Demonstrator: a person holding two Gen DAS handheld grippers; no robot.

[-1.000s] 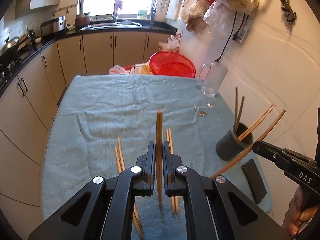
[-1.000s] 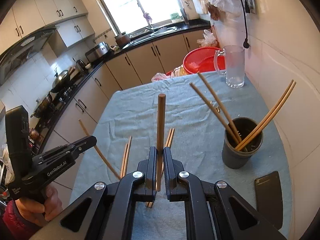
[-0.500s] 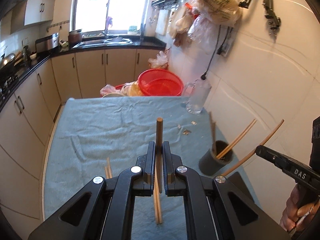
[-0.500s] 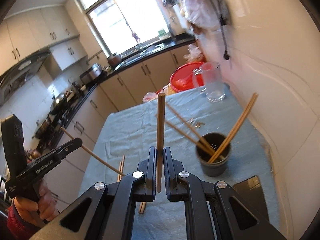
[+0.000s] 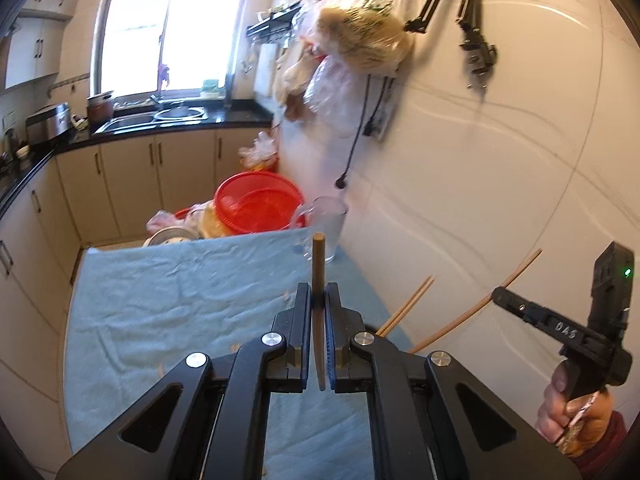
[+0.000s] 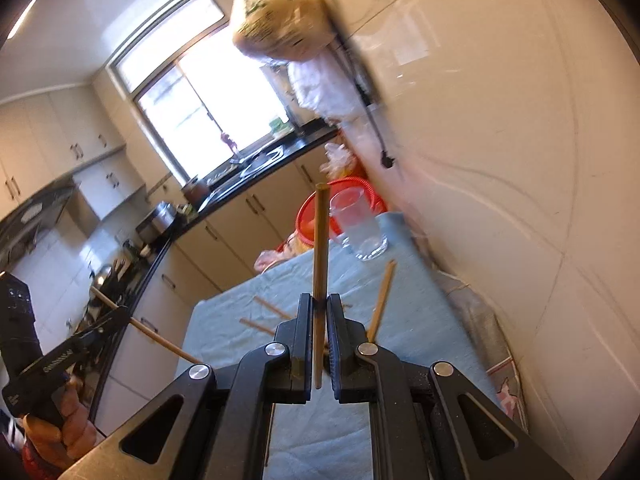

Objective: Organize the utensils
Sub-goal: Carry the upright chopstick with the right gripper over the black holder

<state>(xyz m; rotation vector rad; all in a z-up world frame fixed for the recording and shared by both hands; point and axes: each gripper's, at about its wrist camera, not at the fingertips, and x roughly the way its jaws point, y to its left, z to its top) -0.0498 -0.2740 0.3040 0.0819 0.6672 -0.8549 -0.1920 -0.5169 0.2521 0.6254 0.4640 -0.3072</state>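
Note:
My left gripper is shut on a wooden chopstick that stands up between the jaws, held above the blue-grey cloth. My right gripper is shut on another wooden chopstick, also upright. In the left wrist view the right gripper is at the right with its chopstick slanting down. In the right wrist view the left gripper is at the left with its chopstick. Chopstick tips of the holder stick up past my left jaws; the holder itself is hidden.
A glass mug stands at the far right of the cloth, also in the right wrist view. A red basin sits behind the table. The white tiled wall runs along the right. Bags hang above.
Both grippers have risen and tilted upward with their chopsticks. The dark holder has dropped out of sight below the jaws; only chopstick tips show. The right wrist view has rolled sideways.

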